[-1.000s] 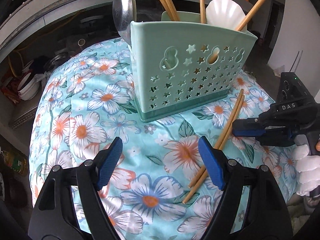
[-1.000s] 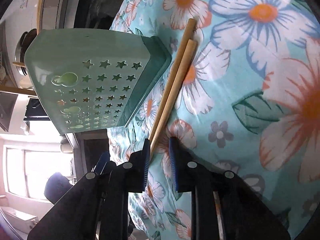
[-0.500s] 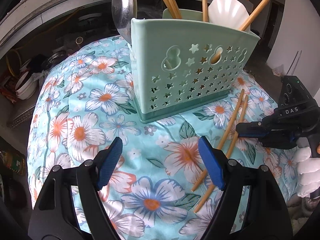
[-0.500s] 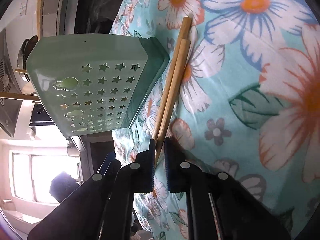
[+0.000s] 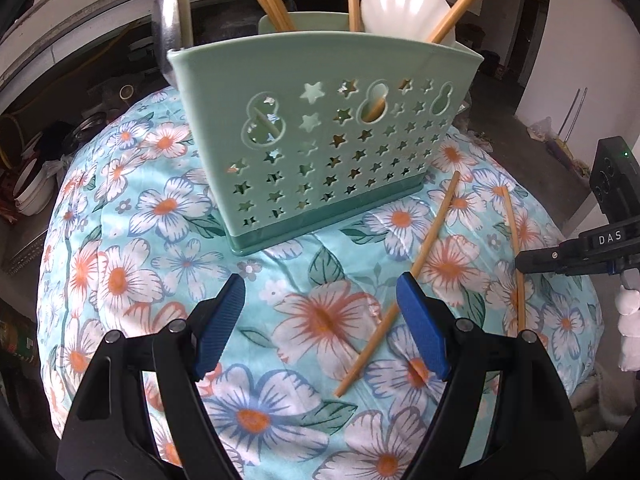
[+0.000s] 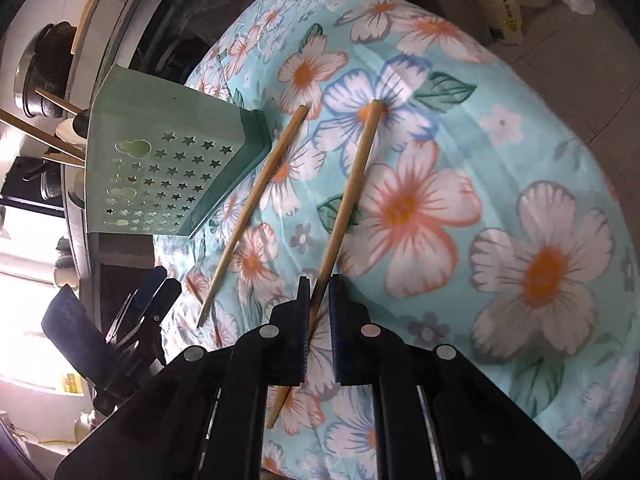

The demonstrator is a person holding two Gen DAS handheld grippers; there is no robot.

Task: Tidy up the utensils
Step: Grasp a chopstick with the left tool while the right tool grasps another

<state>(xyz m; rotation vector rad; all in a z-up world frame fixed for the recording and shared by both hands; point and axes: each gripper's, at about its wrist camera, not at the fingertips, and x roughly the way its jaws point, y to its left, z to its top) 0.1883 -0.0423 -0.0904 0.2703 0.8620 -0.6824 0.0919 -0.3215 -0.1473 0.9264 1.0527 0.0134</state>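
Note:
A mint-green utensil holder [image 5: 320, 132] [image 6: 160, 172] with star holes stands on the flowered cloth, holding several chopsticks, a metal spoon [image 5: 166, 28] and a white ladle [image 5: 404, 10]. Two wooden chopsticks lie apart on the cloth to its right. My right gripper [image 6: 319, 292] is shut on the nearer end of one chopstick [image 6: 352, 188] [image 5: 514, 256], which is tilted up off the cloth. The other chopstick [image 6: 256, 208] [image 5: 400, 284] lies loose beside the holder's base. My left gripper [image 5: 320, 320] hovers open over the cloth in front of the holder, with nothing between its fingers.
The flowered cloth [image 5: 132, 248] covers a rounded table that drops off on all sides. Bowls and pans [image 5: 32, 192] sit on a low shelf at the left. A white gloved hand [image 5: 628, 320] holds the right gripper at the right edge.
The right gripper closed on one of the two paired chopsticks and swung it up and away, so the two now lie apart. The left gripper barely moved.

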